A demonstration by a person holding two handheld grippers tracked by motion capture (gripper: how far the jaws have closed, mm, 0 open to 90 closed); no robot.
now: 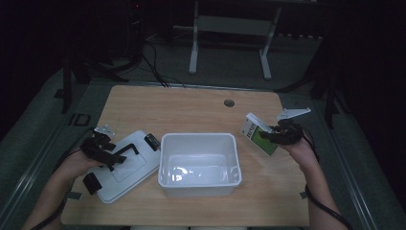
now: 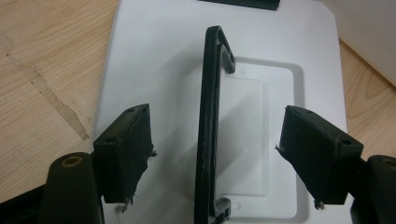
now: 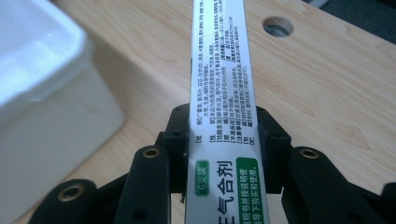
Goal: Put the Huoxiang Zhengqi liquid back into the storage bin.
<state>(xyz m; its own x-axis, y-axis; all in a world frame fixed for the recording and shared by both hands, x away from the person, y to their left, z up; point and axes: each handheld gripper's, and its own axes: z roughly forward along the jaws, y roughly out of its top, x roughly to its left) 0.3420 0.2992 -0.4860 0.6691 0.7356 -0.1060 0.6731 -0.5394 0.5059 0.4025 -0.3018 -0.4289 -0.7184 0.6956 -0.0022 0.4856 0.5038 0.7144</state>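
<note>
Left gripper (image 1: 116,154): my jaws stand wide apart over the white lid (image 2: 154,60), astride its black handle (image 2: 210,126), not touching it.
Bin (image 1: 199,190): white, open, mid-counter, right of the lid.
Right gripper (image 1: 266,136): jaws clamped on the green-and-white box (image 3: 219,93), held above the counter (image 1: 191,108), right of the bin.

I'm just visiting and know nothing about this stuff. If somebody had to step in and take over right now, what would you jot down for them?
Left gripper: open, jaws either side of the black handle on the white lid, not closed on it.
Right gripper: shut on a green and white box, held above the table, right of the tub.
Tub: empty, uncovered; lid lies flat to its left.
Done: box picked up.
Left, probably: box into tub, then lid on.
</note>
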